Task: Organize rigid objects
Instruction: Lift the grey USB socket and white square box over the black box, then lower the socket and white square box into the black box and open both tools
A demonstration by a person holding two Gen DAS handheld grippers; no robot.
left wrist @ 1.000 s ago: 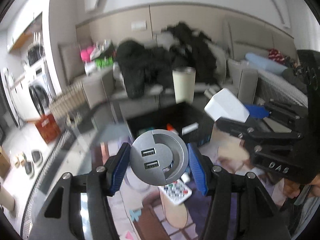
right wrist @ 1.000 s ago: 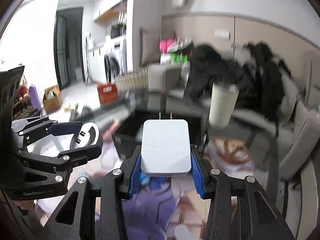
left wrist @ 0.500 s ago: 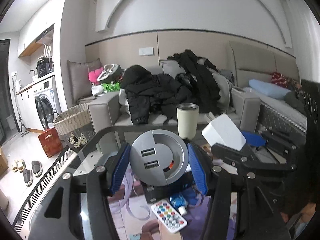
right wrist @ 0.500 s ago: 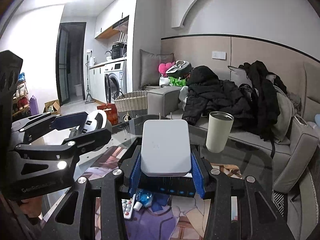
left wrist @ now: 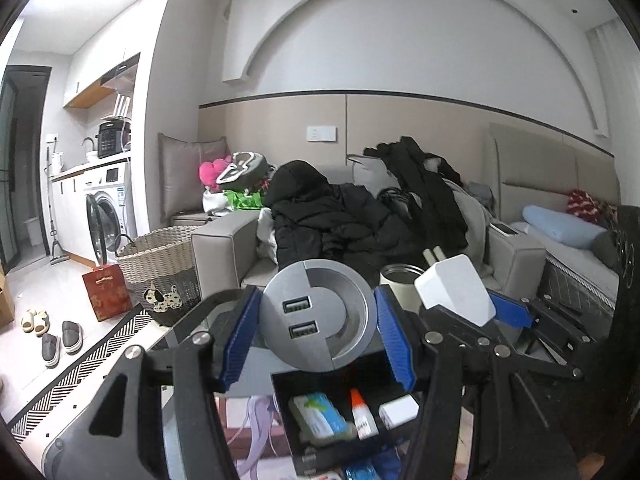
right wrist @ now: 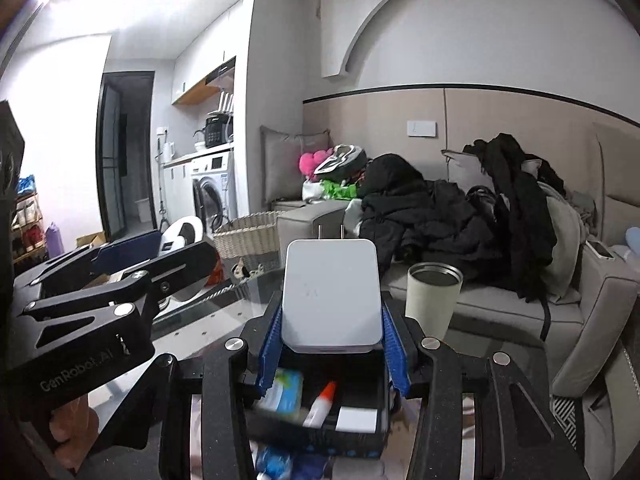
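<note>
Between the left claw (left wrist: 318, 334) pads a round grey USB socket module (left wrist: 318, 320) is clamped | a white plug-in charger (right wrist: 331, 294), prongs forward, is gripped by the right claw (right wrist: 332, 350) | both are held above a black box (right wrist: 320, 412) of small items | a cream tumbler (right wrist: 432, 300) is seen on the glass worktop (right wrist: 224, 312) beyond.

You get even, cool indoor light; glare blooms at the upper left corner, fisheye bending darkens the edges, and the black box's (left wrist: 340, 412) contents smear slightly.

Glue bottle (right wrist: 320, 400) in box (right wrist: 320, 438)
</note>
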